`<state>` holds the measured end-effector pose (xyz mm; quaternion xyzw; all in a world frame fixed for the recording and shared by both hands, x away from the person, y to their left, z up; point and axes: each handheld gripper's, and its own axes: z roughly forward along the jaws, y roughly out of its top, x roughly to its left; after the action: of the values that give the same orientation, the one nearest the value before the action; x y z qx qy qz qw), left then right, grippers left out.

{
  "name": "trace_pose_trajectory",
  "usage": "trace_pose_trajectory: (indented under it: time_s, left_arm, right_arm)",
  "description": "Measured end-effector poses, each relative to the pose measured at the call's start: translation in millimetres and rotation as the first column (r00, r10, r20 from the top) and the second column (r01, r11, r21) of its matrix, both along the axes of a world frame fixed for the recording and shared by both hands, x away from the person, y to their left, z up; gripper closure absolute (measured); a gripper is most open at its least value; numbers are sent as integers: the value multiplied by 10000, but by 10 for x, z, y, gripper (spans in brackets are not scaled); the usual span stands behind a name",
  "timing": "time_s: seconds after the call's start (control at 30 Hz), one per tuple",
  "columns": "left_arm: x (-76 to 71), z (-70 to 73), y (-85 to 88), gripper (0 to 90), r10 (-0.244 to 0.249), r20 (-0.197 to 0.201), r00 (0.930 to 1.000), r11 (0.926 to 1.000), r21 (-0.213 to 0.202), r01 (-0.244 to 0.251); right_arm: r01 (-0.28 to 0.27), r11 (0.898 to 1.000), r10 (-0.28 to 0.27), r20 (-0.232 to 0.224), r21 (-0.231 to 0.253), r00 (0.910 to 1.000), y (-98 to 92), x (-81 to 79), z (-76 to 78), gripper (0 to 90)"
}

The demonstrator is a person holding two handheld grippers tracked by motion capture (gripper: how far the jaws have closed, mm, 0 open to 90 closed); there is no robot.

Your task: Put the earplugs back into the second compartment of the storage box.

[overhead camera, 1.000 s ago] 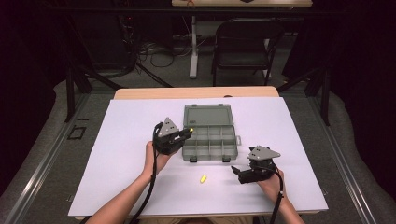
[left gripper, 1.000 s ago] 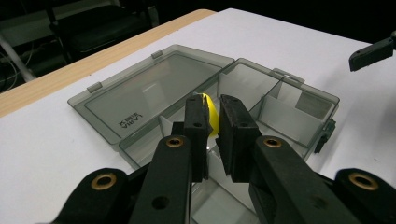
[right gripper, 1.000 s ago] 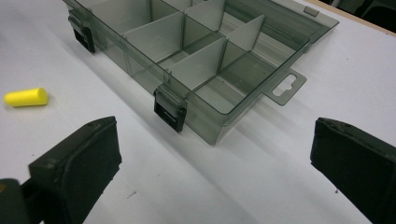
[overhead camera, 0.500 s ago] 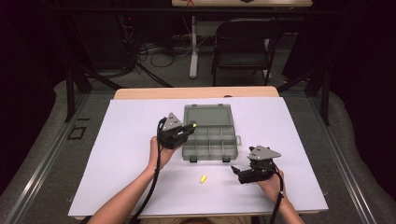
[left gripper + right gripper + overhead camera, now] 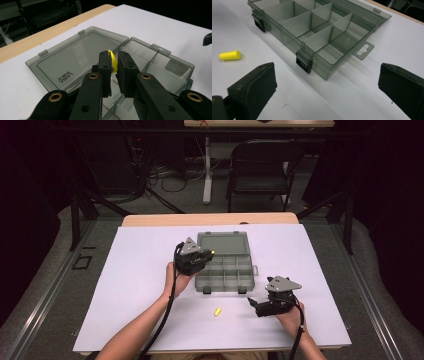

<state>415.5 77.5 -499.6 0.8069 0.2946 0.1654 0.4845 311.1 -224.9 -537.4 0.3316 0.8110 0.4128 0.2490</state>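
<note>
- From the high view, the left claw (image 5: pixel 207 256) hangs over the near-left part of the open compartment box (image 5: pixel 226 270), which sits at the middle of the white desk (image 5: pixel 130 270).
- A speck of yellow shows at that claw's tip: the yellow earplug (image 5: pixel 212 252) pinched there, above the box's left compartments.
- A second yellow earplug (image 5: pixel 217 311) lies loose on the desk in front of the box, between the two forearms and well apart from both claws.
- The right claw (image 5: pixel 254 304) rests low on the desk to the right of that loose plug, near the box's front right corner, pointing left.
- Along the left gripper view, the left claw (image 5: pixel 114 71) is clenched on the held earplug (image 5: pixel 113 61), a thin yellow sliver squeezed between the two black pads.
- Behind it the box's smoke-grey lid (image 5: pixel 75 55) lies flat and open, with the divided tray (image 5: pixel 160 67) to its right; the plug sits over the tray's edge by the hinge.
- Along the right gripper view, the right claw (image 5: pixel 324 82) stands released, jaws wide apart with nothing between them.
- Ahead of it the divided box (image 5: pixel 312 32) shows empty compartments and two black latches, and the loose earplug (image 5: pixel 230 55) lies on its side at the left.
</note>
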Motion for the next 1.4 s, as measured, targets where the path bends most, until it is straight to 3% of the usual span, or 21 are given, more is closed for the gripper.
trace_pose_trajectory:
  time_s: [0.47,0.9,1.4]
  left_arm:
    - [148,-78,-74,817,-83,-400,9992,9999,-96,80]
    - [172,-139,-101,817,-112,-633,9979,9999,-2,112]
    - [178,-270,-160,820,-137,-951,9954,9988,454,181]
  right_arm:
    - [-26,10000,24,177,71,9998,-5,-23,41,9]
    - [-57,10000,57,86,41,9999,4,-9,23,9]
    - [-96,10000,96,139,-4,9999,-4,-11,26,9]
